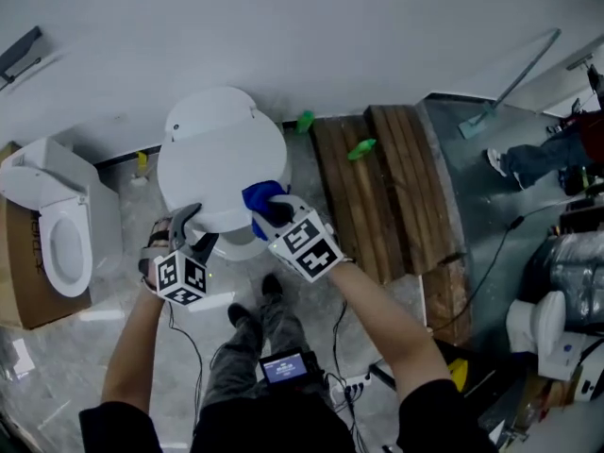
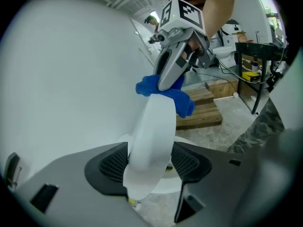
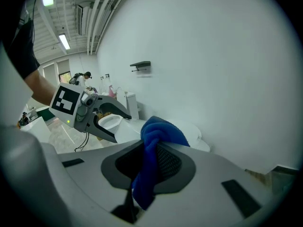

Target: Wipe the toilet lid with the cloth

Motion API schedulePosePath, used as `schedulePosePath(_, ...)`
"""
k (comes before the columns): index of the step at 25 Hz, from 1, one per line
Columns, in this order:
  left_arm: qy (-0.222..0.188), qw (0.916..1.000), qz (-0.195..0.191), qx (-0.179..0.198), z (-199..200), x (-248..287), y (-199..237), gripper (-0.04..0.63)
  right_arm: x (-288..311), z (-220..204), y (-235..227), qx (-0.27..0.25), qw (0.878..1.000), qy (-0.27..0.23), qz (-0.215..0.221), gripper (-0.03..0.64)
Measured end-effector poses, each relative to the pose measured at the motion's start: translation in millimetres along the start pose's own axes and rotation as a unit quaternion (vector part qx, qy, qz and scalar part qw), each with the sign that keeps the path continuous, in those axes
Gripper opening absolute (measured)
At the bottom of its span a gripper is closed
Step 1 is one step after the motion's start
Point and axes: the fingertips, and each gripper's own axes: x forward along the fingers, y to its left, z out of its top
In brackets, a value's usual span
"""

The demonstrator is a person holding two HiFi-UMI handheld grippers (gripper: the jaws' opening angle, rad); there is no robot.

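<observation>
The white toilet lid (image 1: 217, 154) lies below me against the wall. My left gripper (image 1: 189, 226) is at the lid's front left edge. In the left gripper view that white edge (image 2: 151, 141) stands between the jaws and fills most of the gap, but I see no clear pinch on it. My right gripper (image 1: 272, 213) is shut on the blue cloth (image 1: 262, 196) and holds it on the lid's front right part. The bunched cloth (image 3: 156, 141) hangs between the right jaws, with the left gripper (image 3: 106, 119) beyond it.
A second toilet (image 1: 61, 234) sits on a cardboard box at the left. A wooden pallet (image 1: 387, 187) lies to the right of the toilet, with small green objects (image 1: 361, 147) on it. Cables run over the floor, and a person's legs (image 1: 528, 159) show at far right.
</observation>
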Motion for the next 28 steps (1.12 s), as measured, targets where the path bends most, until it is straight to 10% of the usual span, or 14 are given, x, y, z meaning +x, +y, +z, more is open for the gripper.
schedulePosePath(28,0.072,0.9906,0.004,0.116,-159,158,-226,0.324,125,-305,58,-0.051,0.996,0.053,0.057,0.057)
